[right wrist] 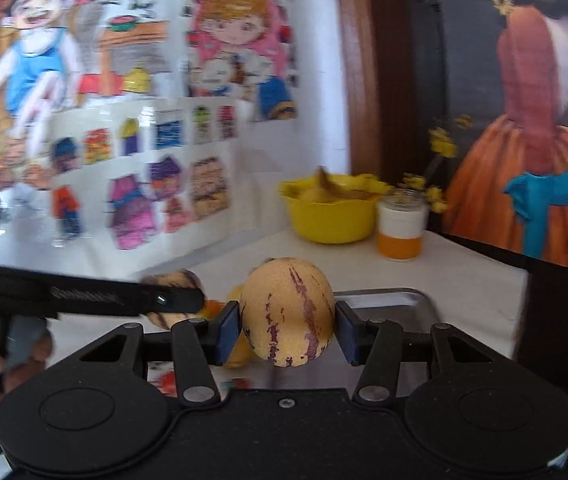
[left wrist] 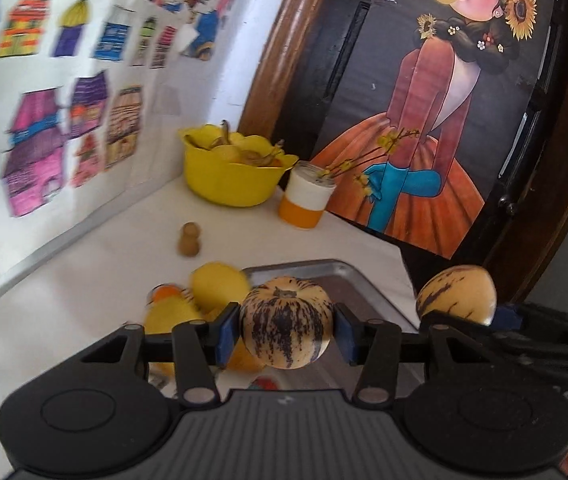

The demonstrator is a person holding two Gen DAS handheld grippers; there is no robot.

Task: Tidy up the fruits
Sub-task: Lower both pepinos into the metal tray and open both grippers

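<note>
Gripper-mounted views, shared yellow bowl [left wrist: 231, 178]

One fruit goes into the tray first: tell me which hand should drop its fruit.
Probably right. Both grippers hold striped fruit, but the right gripper and its fruit sit nearer the tray; the left gripper is farther off.
</note>
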